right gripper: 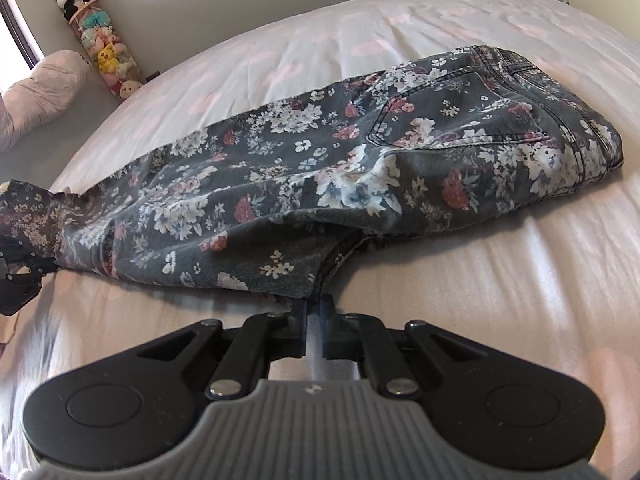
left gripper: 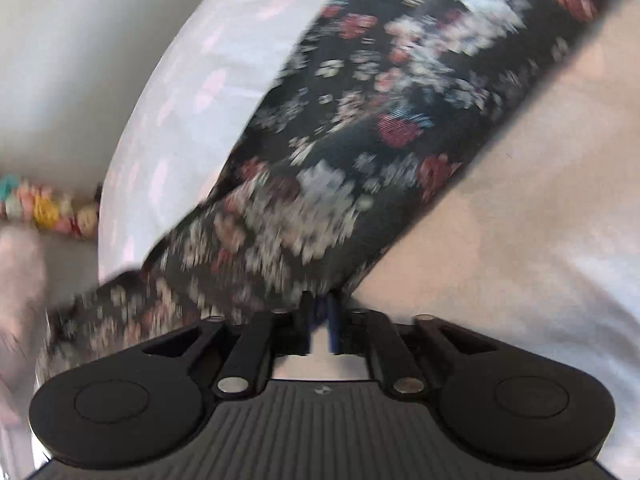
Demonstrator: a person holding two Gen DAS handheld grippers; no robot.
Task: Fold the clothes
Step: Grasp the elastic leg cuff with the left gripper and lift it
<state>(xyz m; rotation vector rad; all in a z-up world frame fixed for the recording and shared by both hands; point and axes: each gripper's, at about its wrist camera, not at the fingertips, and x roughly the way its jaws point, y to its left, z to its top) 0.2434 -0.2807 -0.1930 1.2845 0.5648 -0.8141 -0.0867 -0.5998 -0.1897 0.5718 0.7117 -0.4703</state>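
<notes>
Denim: floral jeans [right gripper: 320, 168] lie on my bed [right gripper: 500, 280], already doubled leg on leg, dark cloth printed with white and red flowers.

Where they lie: waistband and back pocket at the far right, leg ends at the near left, so the long axis runs on a slant from far right to near left across the sheet.

Right gripper [right gripper: 316, 312]: fingers nearly together at the near edge of the jeans, close to the crotch seam. I cannot tell whether cloth sits between the pads or whether they only touch the edge.

Left gripper [left gripper: 322, 312]: fingers drawn close right at the leg end, where the fabric runs down to the tips. The view is smeared with motion, so I cannot say for certain that it grips. In the right view its black body shows at the far left edge, against the hem end.

Which hand is nearer: my left is at the hems, my right is about midway along; the waistband is well away from both.

Judgement on the next move: hems would go along that long axis toward the waistband, with my left carrying and my right marking the crease.

Risk: stiff denim may slide on the smooth sheet.

Background: tube of plush toys [right gripper: 106, 52] stands in the far left corner.
</notes>
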